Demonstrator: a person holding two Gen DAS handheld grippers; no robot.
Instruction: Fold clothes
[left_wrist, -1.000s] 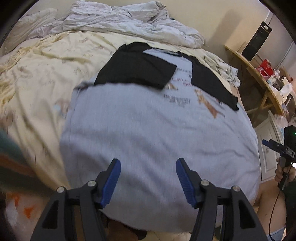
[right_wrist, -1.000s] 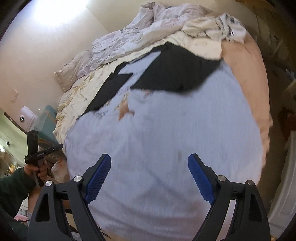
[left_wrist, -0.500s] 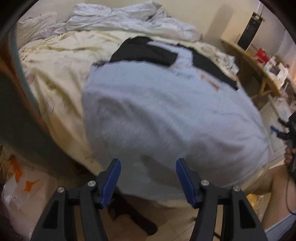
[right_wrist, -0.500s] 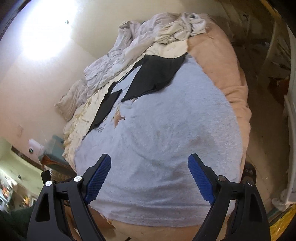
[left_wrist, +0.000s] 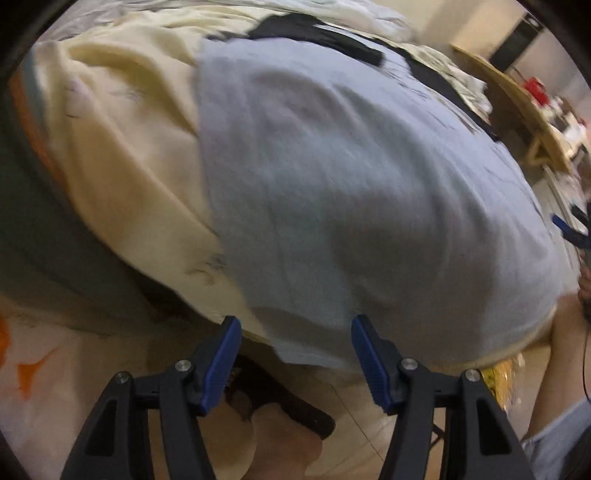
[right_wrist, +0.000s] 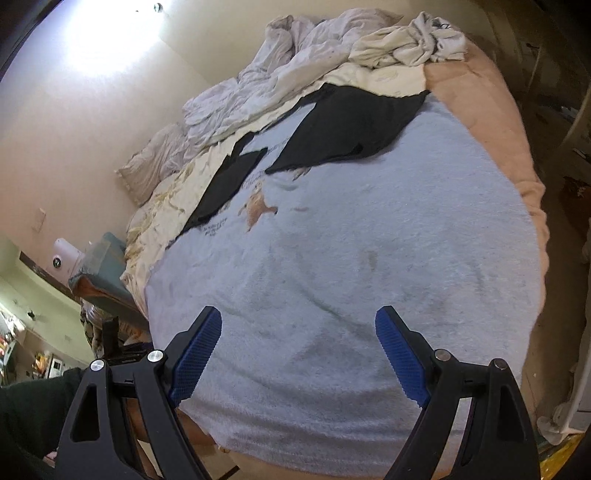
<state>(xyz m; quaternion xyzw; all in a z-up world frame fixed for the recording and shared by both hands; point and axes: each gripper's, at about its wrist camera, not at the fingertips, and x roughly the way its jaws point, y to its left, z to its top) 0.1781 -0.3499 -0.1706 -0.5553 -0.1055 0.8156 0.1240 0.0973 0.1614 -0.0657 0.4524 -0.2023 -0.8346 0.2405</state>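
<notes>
While nothing is pinched yet, looks like the setup for grabbing the bottom hem. Light blue shirt (right_wrist: 351, 266) spread flat on the bed (right_wrist: 491, 122), black sleeves (right_wrist: 351, 125) already tucked in across the chest at the far end, hem hanging just over the near bed edge. Left tool (left_wrist: 295, 354) spread, hovering right at the shirt's near left hem corner, corner roughly between the pads but not touched. Right tool (right_wrist: 299, 354) spread wider, above the shirt's near right part, nothing between the pads. Probably one tool per hem corner so the bottom can be lifted evenly and carried up toward the sleeves without skewing. Left view pretty blurry, so exact contact hard to call. Crumpled bedding (right_wrist: 295, 66) piled beyond the shirt's collar end, safely out of the way.
</notes>
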